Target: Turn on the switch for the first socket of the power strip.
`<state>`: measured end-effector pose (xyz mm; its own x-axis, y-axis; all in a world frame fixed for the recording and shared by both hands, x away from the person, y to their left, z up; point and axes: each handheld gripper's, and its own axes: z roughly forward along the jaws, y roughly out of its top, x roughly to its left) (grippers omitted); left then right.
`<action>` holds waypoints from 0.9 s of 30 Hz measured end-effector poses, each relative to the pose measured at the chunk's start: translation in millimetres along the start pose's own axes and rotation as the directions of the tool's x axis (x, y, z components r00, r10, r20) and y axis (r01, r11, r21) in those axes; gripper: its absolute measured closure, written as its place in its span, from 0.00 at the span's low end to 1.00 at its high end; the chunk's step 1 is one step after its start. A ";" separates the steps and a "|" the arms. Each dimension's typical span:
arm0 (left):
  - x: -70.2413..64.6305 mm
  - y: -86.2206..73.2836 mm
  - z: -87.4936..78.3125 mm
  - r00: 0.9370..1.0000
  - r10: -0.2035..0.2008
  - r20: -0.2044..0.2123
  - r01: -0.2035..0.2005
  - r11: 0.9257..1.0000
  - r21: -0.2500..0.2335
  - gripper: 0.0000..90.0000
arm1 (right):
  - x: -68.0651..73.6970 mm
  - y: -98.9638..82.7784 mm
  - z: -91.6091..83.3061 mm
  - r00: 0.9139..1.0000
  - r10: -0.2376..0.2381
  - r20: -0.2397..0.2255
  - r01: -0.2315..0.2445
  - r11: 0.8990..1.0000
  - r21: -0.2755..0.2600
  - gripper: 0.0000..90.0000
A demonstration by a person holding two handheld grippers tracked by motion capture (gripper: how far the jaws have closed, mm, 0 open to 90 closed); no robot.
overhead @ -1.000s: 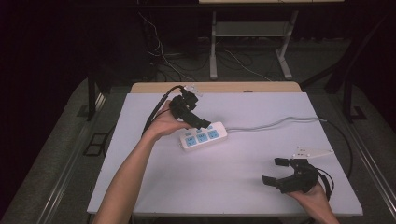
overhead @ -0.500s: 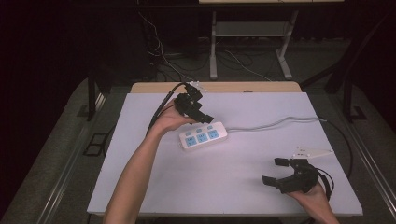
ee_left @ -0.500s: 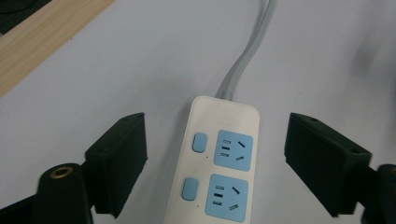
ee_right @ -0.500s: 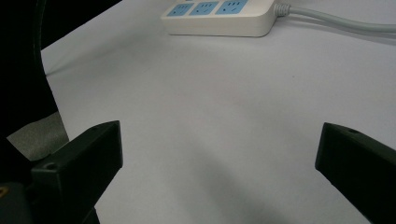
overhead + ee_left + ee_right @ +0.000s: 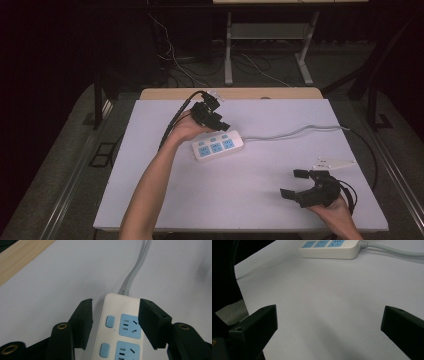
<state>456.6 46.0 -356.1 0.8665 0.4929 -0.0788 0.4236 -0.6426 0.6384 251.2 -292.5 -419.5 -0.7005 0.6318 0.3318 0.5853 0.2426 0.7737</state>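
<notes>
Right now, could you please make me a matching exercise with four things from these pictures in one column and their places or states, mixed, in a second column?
Column one:
1. power strip
2. left gripper
3. right gripper
4. grey cable

Column two:
A. jaws wide apart over bare white table, with nothing between them
B. runs from the strip's end towards the table's right edge
C. white, with three blue sockets, lying flat on the table
D. jaws either side of the strip's cable end, having just been closing, small gaps left

Pairs: 1-C, 2-D, 3-A, 4-B
</notes>
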 end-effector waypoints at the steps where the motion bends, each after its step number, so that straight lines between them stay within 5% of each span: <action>1: 0.2 0.0 1.0 1.000 -0.001 -0.001 0.001 1.000 0.001 0.54 | 0.0 0.1 -0.1 1.000 0.000 -0.001 0.000 1.000 -0.001 0.00; 20: 7.1 -3.9 23.0 0.999 -0.029 0.045 0.028 1.000 0.010 0.97 | 0.7 0.3 0.4 1.000 -0.006 -0.004 0.006 1.000 -0.002 0.00; 27: 8.4 -5.0 27.9 0.998 -0.032 0.053 0.032 0.999 0.009 0.99 | 0.4 0.3 -0.1 1.000 -0.002 -0.005 0.002 1.000 -0.002 0.00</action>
<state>469.2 37.0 -381.3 0.8651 0.4817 -0.1398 0.4534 -0.6319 0.6285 251.1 -292.3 -419.1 -0.7035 0.6278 0.3331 0.5833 0.2423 0.7753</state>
